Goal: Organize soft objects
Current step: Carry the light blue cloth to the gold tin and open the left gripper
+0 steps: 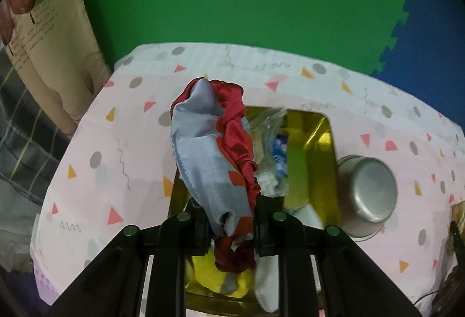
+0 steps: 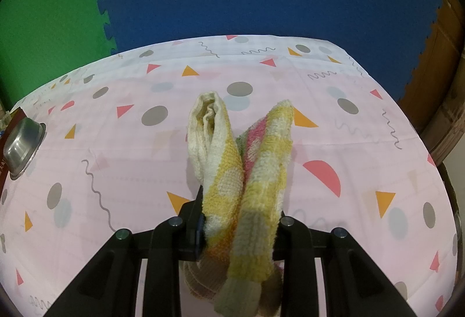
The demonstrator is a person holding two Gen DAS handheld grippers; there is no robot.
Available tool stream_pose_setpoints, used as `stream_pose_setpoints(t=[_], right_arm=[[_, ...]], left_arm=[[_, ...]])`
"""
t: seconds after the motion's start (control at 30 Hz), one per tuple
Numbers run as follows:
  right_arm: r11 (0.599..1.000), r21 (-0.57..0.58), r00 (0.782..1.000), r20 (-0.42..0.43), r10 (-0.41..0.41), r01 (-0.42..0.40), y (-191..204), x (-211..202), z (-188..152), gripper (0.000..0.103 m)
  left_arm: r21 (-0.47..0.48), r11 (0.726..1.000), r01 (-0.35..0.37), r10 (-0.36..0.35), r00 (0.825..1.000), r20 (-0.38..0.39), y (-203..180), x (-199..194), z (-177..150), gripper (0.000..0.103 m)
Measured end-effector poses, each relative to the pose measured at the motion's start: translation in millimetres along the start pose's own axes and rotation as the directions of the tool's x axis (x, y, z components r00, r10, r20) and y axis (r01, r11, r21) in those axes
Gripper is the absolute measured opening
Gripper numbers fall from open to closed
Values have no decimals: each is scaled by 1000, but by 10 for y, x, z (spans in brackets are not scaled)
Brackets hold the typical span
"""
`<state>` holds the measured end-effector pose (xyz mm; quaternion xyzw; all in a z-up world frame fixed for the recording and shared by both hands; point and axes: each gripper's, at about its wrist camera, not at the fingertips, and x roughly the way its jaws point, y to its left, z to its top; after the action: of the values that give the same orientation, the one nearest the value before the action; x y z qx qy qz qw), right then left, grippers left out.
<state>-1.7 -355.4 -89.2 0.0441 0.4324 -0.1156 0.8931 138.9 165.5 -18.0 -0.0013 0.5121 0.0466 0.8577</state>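
1. My left gripper [image 1: 231, 225] had its fingers closed on a grey and red satin cloth [image 1: 215, 148], held up above a yellow bin [image 1: 322, 131].
2. The bin already contained several soft items, including white fabric and a clear bag.
3. My right gripper [image 2: 239, 226] had its fingers clamped on a yellow checked towel [image 2: 247, 168], over the tabletop [image 2: 116, 148], well apart from the bin.
4. Judgement: partly done; both held pieces remained to be placed.
5. A steel bowl [image 1: 367, 194] stood beside the bin.
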Motion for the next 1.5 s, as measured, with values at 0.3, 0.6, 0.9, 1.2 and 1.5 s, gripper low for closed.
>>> stream_pose_setpoints(t=[0.3,0.6,0.9,1.2,1.5], right_arm=[[1000,-7,1000,-1,-8,8,14,4,0,30],[1000,-17,1000,-1,-20,20,29,-2,-4,30],[999,-22,1000,-1,-23,23,28,-2,-2,30],[999,-26,1000,-2,-28,28,32,-1,-1,30],[999,-27,1000,-1,-29,29,34,-1,-1,30]], left_arm=[[-15,1000,9,-10,999,-33,172,172,-201,19],[20,1000,21,-20,999,-37,280,161,-403,27],[90,996,0,0,1000,-7,238,-29,-498,68],[87,996,10,-9,1000,-12,349,-218,-629,69],[75,997,10,-8,1000,-25,462,-263,-796,71]])
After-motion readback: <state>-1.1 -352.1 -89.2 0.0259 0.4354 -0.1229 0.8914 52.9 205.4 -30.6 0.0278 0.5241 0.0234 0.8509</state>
